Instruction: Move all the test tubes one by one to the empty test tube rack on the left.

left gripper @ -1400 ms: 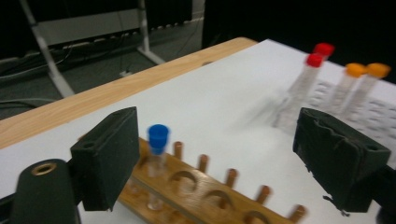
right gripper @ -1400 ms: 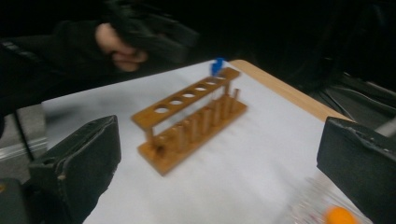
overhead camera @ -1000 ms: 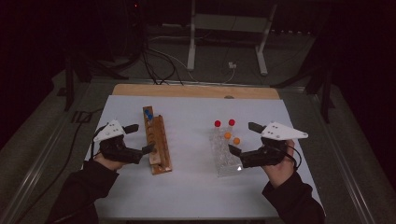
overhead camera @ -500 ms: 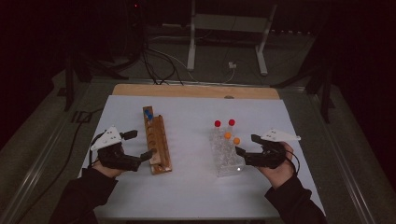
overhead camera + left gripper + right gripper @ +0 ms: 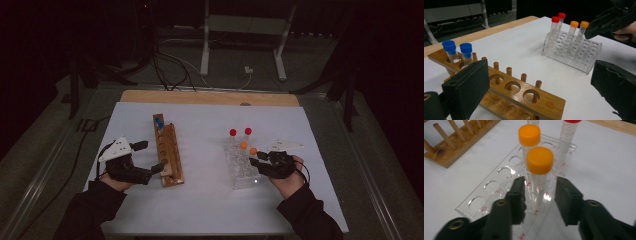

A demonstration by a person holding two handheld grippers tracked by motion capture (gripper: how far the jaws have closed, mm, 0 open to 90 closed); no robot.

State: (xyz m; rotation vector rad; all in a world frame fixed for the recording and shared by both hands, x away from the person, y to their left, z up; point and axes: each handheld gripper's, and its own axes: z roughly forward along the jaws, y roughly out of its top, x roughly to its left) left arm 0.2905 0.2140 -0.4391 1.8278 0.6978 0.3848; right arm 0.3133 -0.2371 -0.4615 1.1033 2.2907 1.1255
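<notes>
The right tongs point(image 5: 537, 200) have just been closing around the near orange tube point(image 5: 539, 170) in the clear rack point(image 5: 240, 170) on the table point(image 5: 200, 210); the jaws flank it, but whether the pads press yet is hard to tell. The left tongs point(image 5: 536, 87) gape wide and empty beside the wooden rack point(image 5: 519, 92), probably to steady it. The tube's foot blurs behind clear plastic.

The clear plastic tube rack point(image 5: 499, 182) carries small red hole labels along its top plate: "C5" and "C6" beside the left holes, "A5" and "A6" near the front edge. Other red marks there are too blurred to read.
</notes>
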